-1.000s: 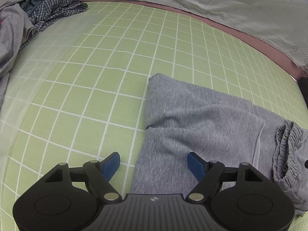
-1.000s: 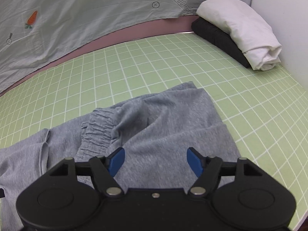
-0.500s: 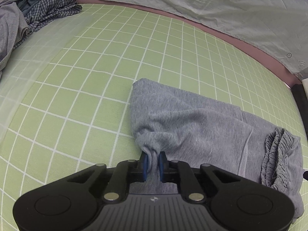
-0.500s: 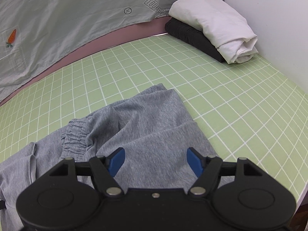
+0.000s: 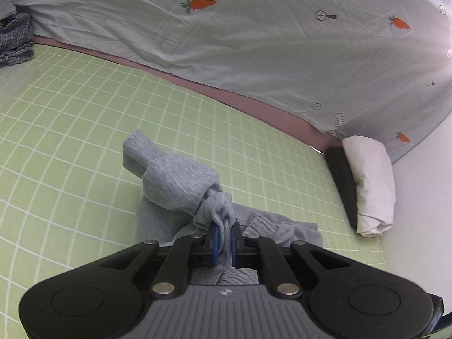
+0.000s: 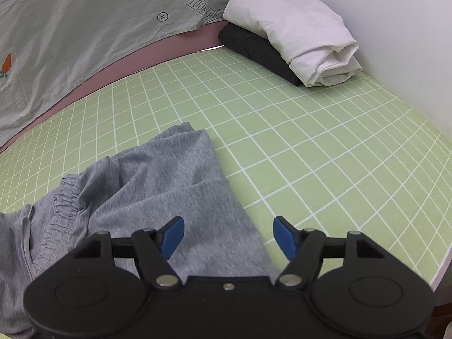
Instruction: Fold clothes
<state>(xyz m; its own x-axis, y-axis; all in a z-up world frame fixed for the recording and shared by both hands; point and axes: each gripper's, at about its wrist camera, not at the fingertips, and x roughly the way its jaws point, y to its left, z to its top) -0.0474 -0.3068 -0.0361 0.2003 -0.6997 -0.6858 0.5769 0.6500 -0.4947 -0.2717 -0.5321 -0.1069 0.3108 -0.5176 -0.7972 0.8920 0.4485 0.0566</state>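
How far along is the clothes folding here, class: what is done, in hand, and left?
Done: a white folded item sits stacked on a black one by the wall. In hand: the left gripper is shut on a lifted bunch of the grey pants; the right gripper is open. Left: a checked garment lies crumpled.

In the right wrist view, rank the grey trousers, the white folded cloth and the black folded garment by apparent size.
1. grey trousers, though nearest the camera.
2. white folded cloth.
3. black folded garment, partly hidden under the white one.

- Open green grid mat (image 6: pixel 325 152) is left free to the right of the grey sweatpants (image 6: pixel 158 180).
- The far right corner is blocked by a folded white cloth (image 6: pixel 293 31) on a black one (image 6: pixel 254 50).
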